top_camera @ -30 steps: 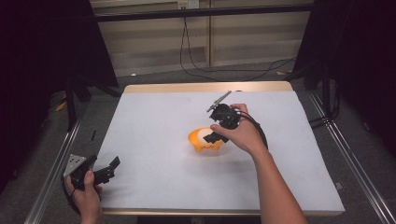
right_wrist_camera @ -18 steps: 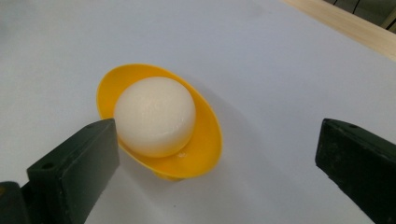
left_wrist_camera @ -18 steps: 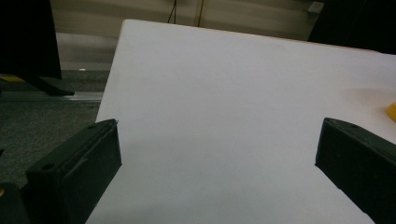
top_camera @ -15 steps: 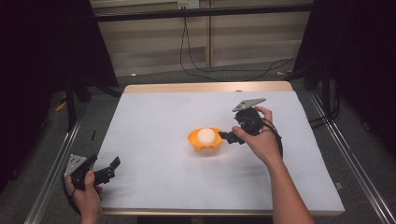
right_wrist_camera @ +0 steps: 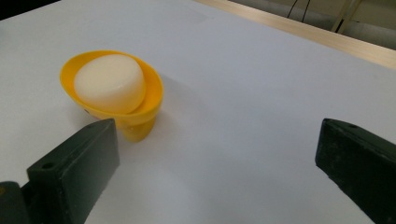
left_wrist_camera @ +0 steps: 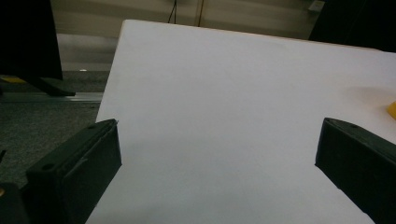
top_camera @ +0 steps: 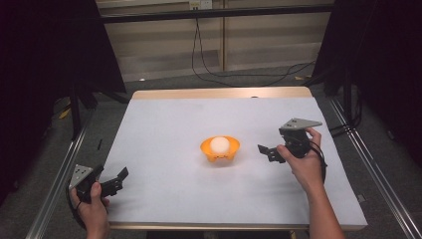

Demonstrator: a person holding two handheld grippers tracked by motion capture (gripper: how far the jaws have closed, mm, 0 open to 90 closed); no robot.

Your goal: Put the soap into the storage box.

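Since a second ago the right gripper [top_camera: 266, 152] has drawn back from over the bowl [top_camera: 220, 150] toward 3 o'clock and now sits well apart from it, empty, with its jaws spread wide. Across that second the left gripper [top_camera: 117, 180] has stayed near the bench's [top_camera: 164, 124] 7 o'clock corner.

White and bare, the bench carries the bowl close to its middle. From the bowl the right gripper lies at 3 o'clock, held by a hand [top_camera: 304, 164] whose forearm comes in from 5 o'clock, and its jaws point back toward the bowl. The left gripper rests at the bench's edge, jaws also wide apart with nothing between them, aimed toward 2 o'clock; its hand [top_camera: 92, 211] is just off the bench.

In the right gripper view the bowl [right_wrist_camera: 116, 91] is orange, stands on a short foot and tips slightly. A white ball [right_wrist_camera: 111, 83] sits inside it, filling most of the hollow. In the left gripper view a sliver of the bowl [left_wrist_camera: 391, 110] shows at 3 o'clock.
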